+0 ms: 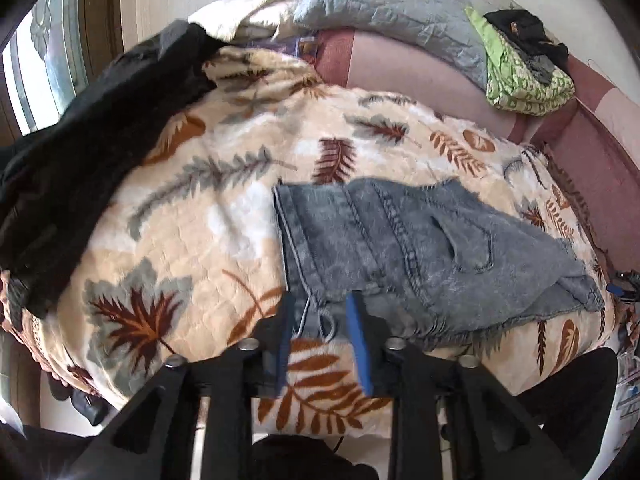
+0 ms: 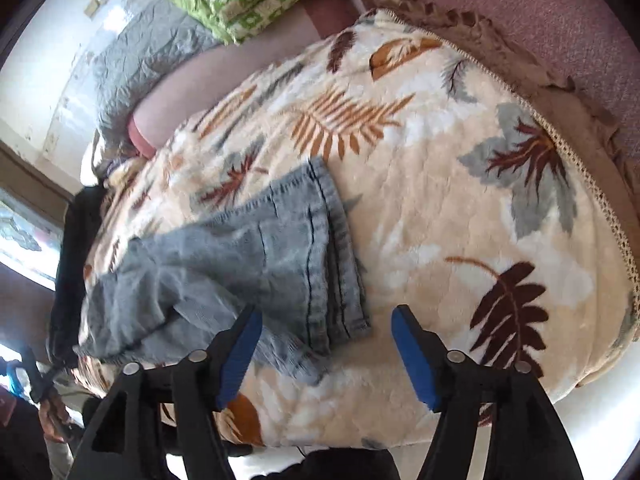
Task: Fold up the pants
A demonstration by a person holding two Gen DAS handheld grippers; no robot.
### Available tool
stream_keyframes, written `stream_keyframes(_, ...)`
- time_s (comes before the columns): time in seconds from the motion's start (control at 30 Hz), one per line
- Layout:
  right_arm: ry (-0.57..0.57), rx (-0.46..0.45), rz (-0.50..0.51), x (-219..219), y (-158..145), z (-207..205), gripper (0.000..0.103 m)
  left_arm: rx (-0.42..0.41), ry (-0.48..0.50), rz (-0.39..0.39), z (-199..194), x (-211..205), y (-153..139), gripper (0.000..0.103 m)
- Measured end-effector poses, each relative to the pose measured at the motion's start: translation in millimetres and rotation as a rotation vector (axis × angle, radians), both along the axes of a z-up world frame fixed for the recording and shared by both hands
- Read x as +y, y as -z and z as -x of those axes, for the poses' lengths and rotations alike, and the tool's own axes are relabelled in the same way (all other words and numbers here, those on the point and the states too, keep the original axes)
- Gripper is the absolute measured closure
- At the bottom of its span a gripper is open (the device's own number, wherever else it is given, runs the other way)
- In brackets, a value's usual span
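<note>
Left wrist view: the leaf-print blanket (image 1: 192, 240) spreads under me, a black garment (image 1: 80, 152) on its far left. The folded grey denim pants (image 1: 420, 240) lie on the blanket, near its front edge. My left gripper (image 1: 320, 316) hangs released over their frayed corner; my right gripper (image 2: 326, 334) gapes wide, gripping nothing.

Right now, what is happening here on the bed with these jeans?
A person holding a claw in each hand is folding grey-blue jeans on a leaf-patterned blanket. The jeans lie folded into a compact bundle. Both claws are open and hold nothing: the left claw hovers over the bundle's near corner, where loose threads hang, and the right claw stands over its hem end.
</note>
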State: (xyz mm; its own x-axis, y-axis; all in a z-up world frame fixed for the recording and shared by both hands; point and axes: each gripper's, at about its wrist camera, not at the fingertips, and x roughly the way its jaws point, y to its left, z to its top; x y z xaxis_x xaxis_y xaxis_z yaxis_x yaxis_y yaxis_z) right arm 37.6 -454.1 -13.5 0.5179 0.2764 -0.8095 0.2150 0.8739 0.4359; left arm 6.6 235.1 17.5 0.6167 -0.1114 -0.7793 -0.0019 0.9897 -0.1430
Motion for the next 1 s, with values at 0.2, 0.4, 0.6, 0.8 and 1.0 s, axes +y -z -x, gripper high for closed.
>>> stream_keyframes(0.2, -0.012, 0.165, 0.007, 19.7, 29.5, -83.3, 0.035, -0.091, 0.090, -0.012, -34.2, -51.2, -12.4, 0.041)
stream_keyframes(0.4, -0.056, 0.228, 0.218, 42.3, 36.4, -103.4, 0.088, 0.082, 0.077, -0.090, -64.7, -75.1, 64.4, 0.041)
stream_keyframes(0.6, -0.054, 0.031, 0.488, 61.8, -13.4, -118.9, 0.090, 0.093, 0.086, -0.086, -54.1, -72.8, 83.3, 0.040)
stream_keyframes(0.8, -0.042, 0.172, 0.492, 57.4, 38.5, -113.3, 0.071, 0.107, 0.103, -0.095, -57.4, -69.7, 85.0, 0.032)
stream_keyframes(1.0, -0.063, -0.025, 0.201, 83.8, -29.2, -35.2, 0.043, 0.113, 0.106, -0.079, -59.7, -67.6, 85.1, 0.031)
